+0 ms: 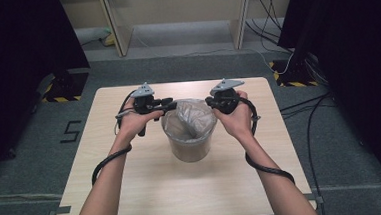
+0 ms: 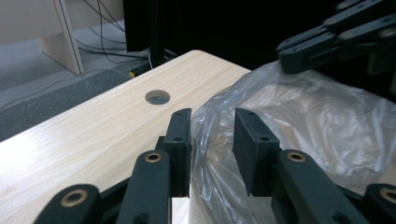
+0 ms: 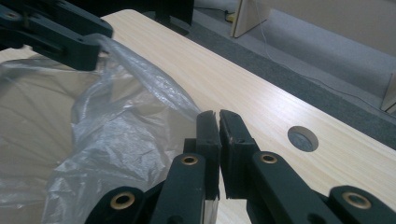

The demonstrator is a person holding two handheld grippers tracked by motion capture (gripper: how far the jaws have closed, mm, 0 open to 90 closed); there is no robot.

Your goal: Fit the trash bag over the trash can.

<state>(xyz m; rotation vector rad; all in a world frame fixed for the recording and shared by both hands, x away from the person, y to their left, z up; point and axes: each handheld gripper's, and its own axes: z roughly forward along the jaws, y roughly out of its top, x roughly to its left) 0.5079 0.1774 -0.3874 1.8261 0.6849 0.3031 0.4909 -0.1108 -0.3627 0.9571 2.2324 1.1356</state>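
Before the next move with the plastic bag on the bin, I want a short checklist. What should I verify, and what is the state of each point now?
1. Right tongs grip the plastic bag: ok. The jaws are closed on the film's edge.
2. Left tongs grip the bag: not ok. The jaws stand apart with the film between them, pads not pressing.
3. Bin upright on the table: ok.
4. Bag edge folded over the bin's rim all around: cannot tell; the film looks loose and crumpled.
5. Both tongs on opposite sides of the bin: ok, in the high view.
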